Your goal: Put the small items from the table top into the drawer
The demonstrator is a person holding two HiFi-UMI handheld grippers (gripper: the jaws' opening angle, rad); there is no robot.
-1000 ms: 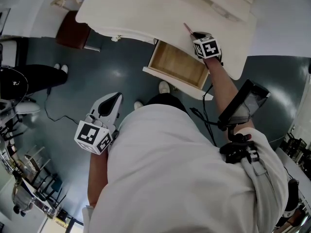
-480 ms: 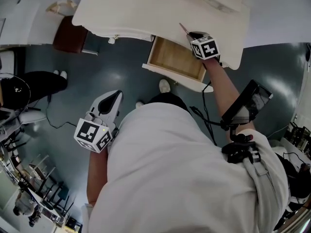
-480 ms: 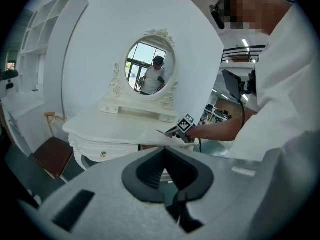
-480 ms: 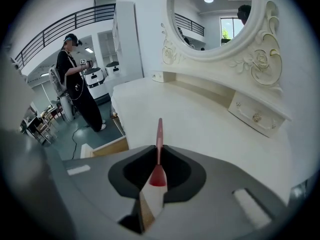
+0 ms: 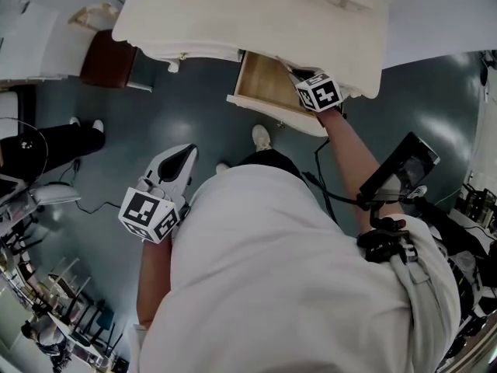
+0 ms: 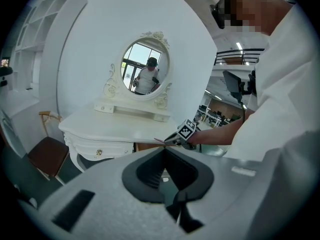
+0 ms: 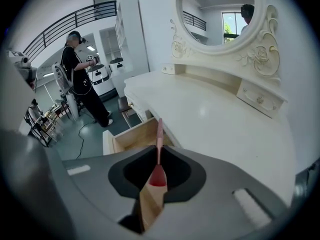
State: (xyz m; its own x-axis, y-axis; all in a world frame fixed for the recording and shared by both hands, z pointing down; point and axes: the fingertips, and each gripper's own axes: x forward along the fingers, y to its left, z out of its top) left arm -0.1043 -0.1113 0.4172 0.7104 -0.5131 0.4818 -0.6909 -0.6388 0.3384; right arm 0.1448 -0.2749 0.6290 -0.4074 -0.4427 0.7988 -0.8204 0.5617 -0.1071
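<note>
My right gripper (image 7: 158,156) is shut on a thin pink stick (image 7: 159,131) that points out ahead of the jaws. It hangs at the front edge of the white dressing table (image 7: 215,119), over the near corner of the open wooden drawer (image 7: 131,136). In the head view the right gripper (image 5: 304,82) sits at the right end of the drawer (image 5: 268,88); what the drawer holds is hidden. My left gripper (image 5: 175,169) hangs low over the dark floor, far from the table, shut with nothing between its jaws (image 6: 165,153). No other small items show on the table top.
An oval mirror (image 7: 225,14) with small drawers stands at the back of the table. A brown stool (image 5: 105,57) is beside the table's left end. A person in black (image 7: 80,79) stands on the floor to the left, with cables nearby.
My right gripper has moved with the pink stick off the table top, left and toward me, to the open drawer. The left gripper has stayed put.
</note>
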